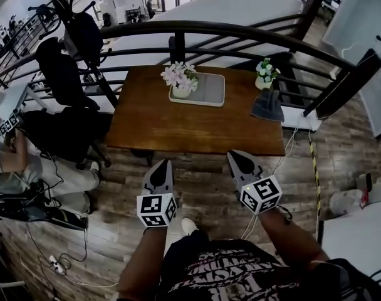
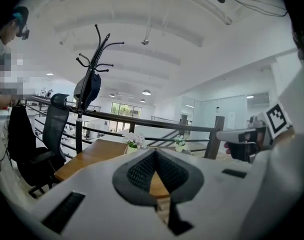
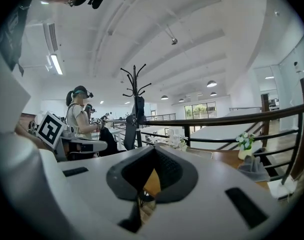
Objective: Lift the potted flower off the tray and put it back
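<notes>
The table [image 1: 178,127] is warm brown wood. On the table, the tray [image 1: 214,91] is pale cream with a greyer inside. The potted flower [image 1: 181,80] shows pinkish-white blooms, green leaves and a cream pot. At the table's right end a second pot [image 1: 264,75] carries white blooms and green leaves, beside a dark grey object [image 1: 267,105]. Behind the table the railing [image 1: 240,33] is black. In front of the table the floor [image 1: 203,180] is grey-brown planks. The left gripper [image 1: 160,165] and right gripper [image 1: 235,157] are white with dark grey tips and black-and-white square patterns.
</notes>
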